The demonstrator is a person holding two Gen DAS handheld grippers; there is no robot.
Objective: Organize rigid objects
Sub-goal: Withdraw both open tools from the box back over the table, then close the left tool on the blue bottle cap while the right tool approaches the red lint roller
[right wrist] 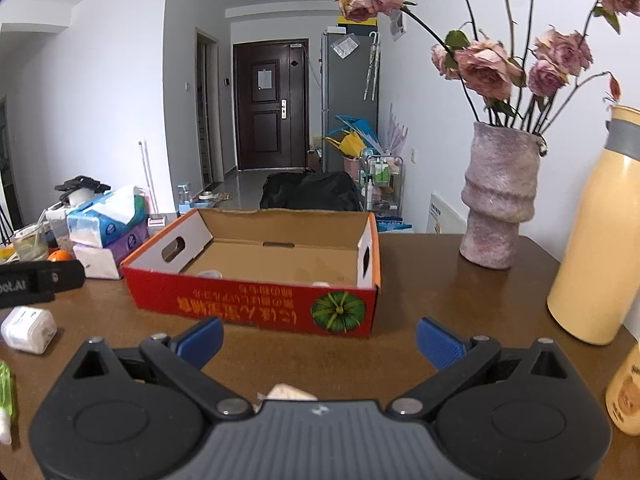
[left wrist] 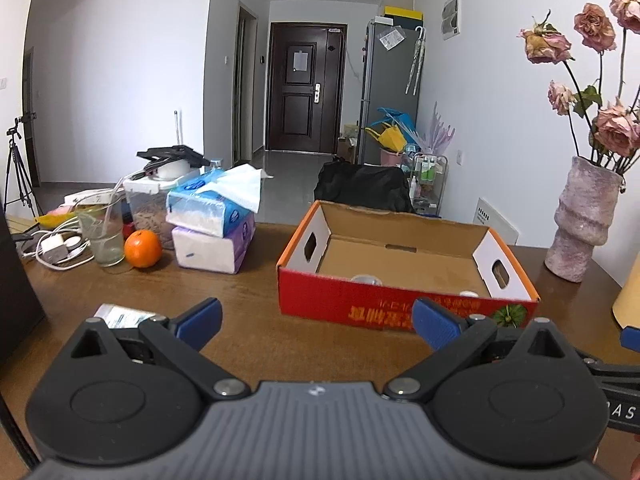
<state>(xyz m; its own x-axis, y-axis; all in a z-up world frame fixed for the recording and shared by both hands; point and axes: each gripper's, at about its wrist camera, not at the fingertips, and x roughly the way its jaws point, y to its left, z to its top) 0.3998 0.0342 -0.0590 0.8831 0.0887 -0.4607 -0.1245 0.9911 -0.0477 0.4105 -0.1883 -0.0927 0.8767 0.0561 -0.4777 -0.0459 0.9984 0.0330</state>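
Both tongs gape empty; the small white rectangular box [right wrist: 28, 330] lies left of the right tongs [right wrist: 319, 344], nearer the left tongs [left wrist: 316, 326], long axis crosswise.

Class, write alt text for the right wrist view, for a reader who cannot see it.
The open right gripper hovers empty over a brown table, facing a red cardboard box. A vase of dried roses and a yellow flask stand to its right.
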